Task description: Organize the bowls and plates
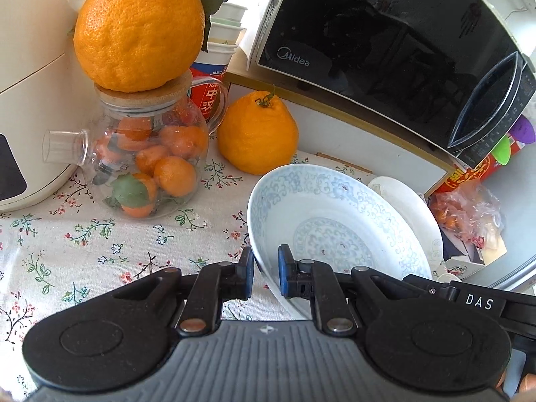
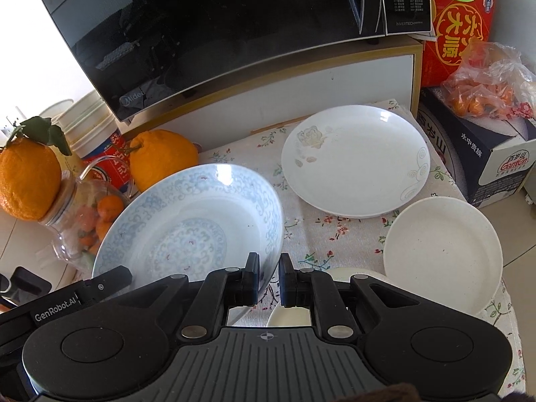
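Note:
A blue-patterned bowl (image 1: 335, 227) is held tilted above the floral tablecloth; it also shows in the right wrist view (image 2: 187, 221). My left gripper (image 1: 266, 271) is shut on its left rim. My right gripper (image 2: 269, 278) is shut on its right rim. A white plate with a flower print (image 2: 355, 160) lies flat on the cloth at the back right; its edge shows behind the bowl in the left wrist view (image 1: 412, 207). A plain white dish (image 2: 442, 251) sits at the right. A small white dish (image 2: 288, 316) lies partly hidden under my right gripper.
A black microwave (image 2: 217, 33) stands on a white shelf behind. A glass teapot of small oranges (image 1: 147, 167) carries a large orange (image 1: 140, 26); another large orange (image 1: 258, 137) sits beside it. A white appliance (image 1: 30, 100) is left. Boxes and bagged fruit (image 2: 485, 90) are right.

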`<action>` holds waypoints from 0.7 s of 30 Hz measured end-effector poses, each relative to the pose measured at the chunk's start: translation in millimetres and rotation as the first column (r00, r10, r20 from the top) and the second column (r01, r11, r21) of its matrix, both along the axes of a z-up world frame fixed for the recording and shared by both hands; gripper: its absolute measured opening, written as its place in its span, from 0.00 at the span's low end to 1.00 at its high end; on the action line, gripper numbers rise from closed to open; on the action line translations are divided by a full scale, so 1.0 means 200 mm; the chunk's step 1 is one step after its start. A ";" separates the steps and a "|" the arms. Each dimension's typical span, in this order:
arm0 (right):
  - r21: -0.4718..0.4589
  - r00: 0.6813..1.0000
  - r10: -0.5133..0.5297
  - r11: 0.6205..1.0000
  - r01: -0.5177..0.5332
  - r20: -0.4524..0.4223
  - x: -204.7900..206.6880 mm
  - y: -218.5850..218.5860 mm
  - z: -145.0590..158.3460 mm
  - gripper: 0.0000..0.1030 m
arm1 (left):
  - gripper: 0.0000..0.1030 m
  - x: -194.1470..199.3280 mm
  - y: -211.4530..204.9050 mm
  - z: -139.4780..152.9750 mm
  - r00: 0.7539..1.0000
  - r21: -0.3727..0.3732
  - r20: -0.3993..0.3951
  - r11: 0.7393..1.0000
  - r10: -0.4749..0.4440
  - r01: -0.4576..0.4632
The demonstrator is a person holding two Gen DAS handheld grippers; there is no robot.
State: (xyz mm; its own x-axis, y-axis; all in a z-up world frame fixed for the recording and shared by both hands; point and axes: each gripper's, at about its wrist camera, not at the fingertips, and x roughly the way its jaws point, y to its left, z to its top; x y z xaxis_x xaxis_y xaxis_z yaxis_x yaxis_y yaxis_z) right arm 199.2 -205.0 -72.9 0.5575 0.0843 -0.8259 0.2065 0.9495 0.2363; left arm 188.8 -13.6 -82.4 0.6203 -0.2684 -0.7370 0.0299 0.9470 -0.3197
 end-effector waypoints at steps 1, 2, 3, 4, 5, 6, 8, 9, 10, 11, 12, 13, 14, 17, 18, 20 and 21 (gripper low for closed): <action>-0.002 1.000 0.001 1.000 -0.001 0.004 -0.01 0.00 0.01 0.12 | 0.12 -0.01 0.00 0.01 1.000 0.000 0.003 1.000 -0.001 0.001; -0.003 1.000 0.002 1.000 -0.002 0.007 -0.03 0.00 0.02 0.12 | 0.12 -0.02 0.00 0.02 1.000 0.002 0.008 1.000 -0.003 0.003; -0.006 1.000 0.003 1.000 -0.003 0.011 -0.05 0.00 0.04 0.12 | 0.12 -0.04 -0.01 0.03 1.000 0.005 0.013 1.000 -0.005 0.005; -0.007 1.000 0.005 1.000 -0.004 0.015 -0.07 0.00 0.05 0.12 | 0.12 -0.06 -0.01 0.04 1.000 0.010 0.019 1.000 -0.007 0.007; -0.007 1.000 0.005 1.000 -0.005 0.021 -0.09 0.01 0.06 0.12 | 0.12 -0.07 -0.01 0.05 1.000 0.014 0.025 1.000 -0.009 0.009; -0.008 1.000 0.007 1.000 -0.007 0.026 -0.11 0.01 0.07 0.12 | 0.12 -0.09 -0.01 0.06 0.999 0.017 0.034 1.000 -0.011 0.011; -0.009 0.999 0.013 1.000 -0.013 0.032 -0.15 0.02 0.10 0.12 | 0.12 -0.13 0.00 0.09 0.999 0.020 0.047 1.000 -0.013 0.012; -0.011 0.999 0.017 1.000 -0.017 0.038 -0.18 0.02 0.11 0.12 | 0.12 -0.14 0.01 0.09 0.999 0.020 0.051 1.000 -0.013 0.012; -0.012 0.999 0.022 1.000 -0.022 0.043 -0.19 0.03 0.12 0.12 | 0.12 -0.16 0.01 0.11 0.998 0.019 0.055 1.000 -0.012 0.011; -0.014 0.998 0.028 1.000 -0.027 0.050 -0.21 0.04 0.14 0.13 | 0.12 -0.18 0.02 0.12 0.998 0.020 0.061 1.000 -0.013 0.012; -0.014 0.998 0.032 0.999 -0.032 0.055 -0.23 0.04 0.15 0.13 | 0.12 -0.21 0.02 0.13 0.998 0.022 0.068 1.000 -0.014 0.012; -0.013 0.998 0.036 0.999 -0.036 0.059 -0.25 0.05 0.16 0.13 | 0.12 -0.23 0.03 0.14 0.997 0.024 0.074 1.000 -0.014 0.013; -0.012 0.997 0.042 0.999 -0.041 0.061 -0.27 0.06 0.17 0.13 | 0.12 -0.25 0.04 0.15 0.997 0.027 0.081 1.000 -0.014 0.012; -0.019 0.995 0.070 0.997 -0.069 0.077 -0.32 0.10 0.21 0.13 | 0.13 -0.30 0.08 0.18 0.995 0.028 0.097 1.000 -0.009 0.007; -0.020 0.993 0.081 0.997 -0.079 0.083 -0.34 0.11 0.22 0.13 | 0.13 -0.32 0.09 0.19 0.995 0.027 0.102 1.000 -0.009 0.006; -0.014 0.992 0.092 0.996 -0.091 0.089 -0.36 0.13 0.24 0.13 | 0.13 -0.36 0.11 0.21 0.994 0.024 0.107 1.000 -0.005 0.003; -0.009 0.991 0.095 0.995 -0.095 0.092 -0.37 0.14 0.24 0.13 | 0.13 -0.38 0.13 0.21 0.994 0.022 0.110 1.000 -0.002 0.000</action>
